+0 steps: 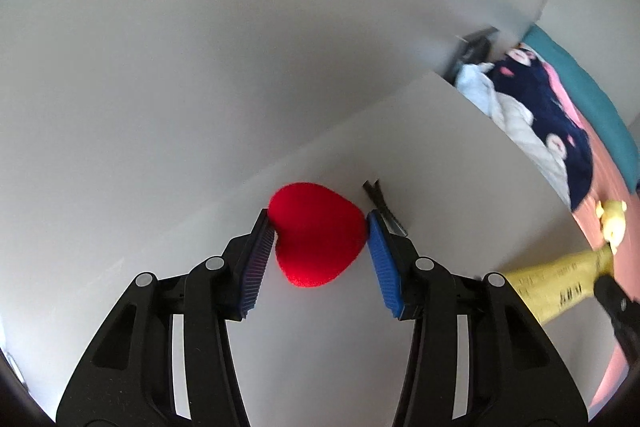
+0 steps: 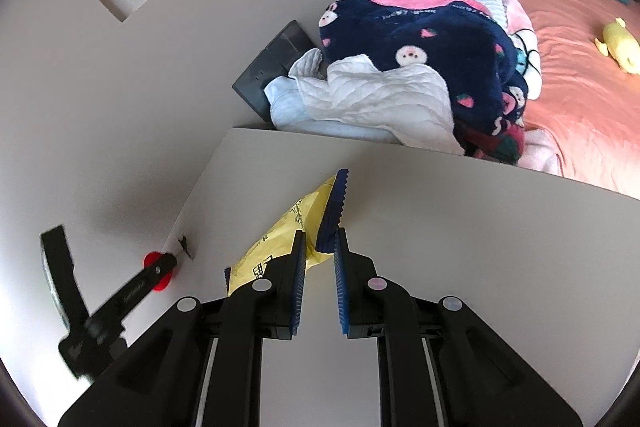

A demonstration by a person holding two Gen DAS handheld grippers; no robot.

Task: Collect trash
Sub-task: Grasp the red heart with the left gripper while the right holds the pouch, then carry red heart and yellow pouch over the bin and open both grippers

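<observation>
A red heart-shaped foam piece (image 1: 316, 237) lies on the white table (image 1: 460, 155) between the fingers of my left gripper (image 1: 318, 227). The blue pads touch or nearly touch its sides; I cannot tell if they grip it. My right gripper (image 2: 320, 241) is shut on a yellow snack wrapper with a blue serrated edge (image 2: 280, 231) and holds it over the table. The wrapper also shows in the left wrist view (image 1: 556, 283). The heart (image 2: 158, 269) and the left gripper show at the lower left of the right wrist view.
A small black clip (image 1: 382, 205) lies on the table just right of the heart. Beyond the table edge is a bed with an orange sheet (image 2: 580, 87), a navy patterned blanket (image 2: 440, 55), a white quilt (image 2: 380, 95), a yellow plush (image 2: 620, 45) and a dark box (image 2: 272, 67).
</observation>
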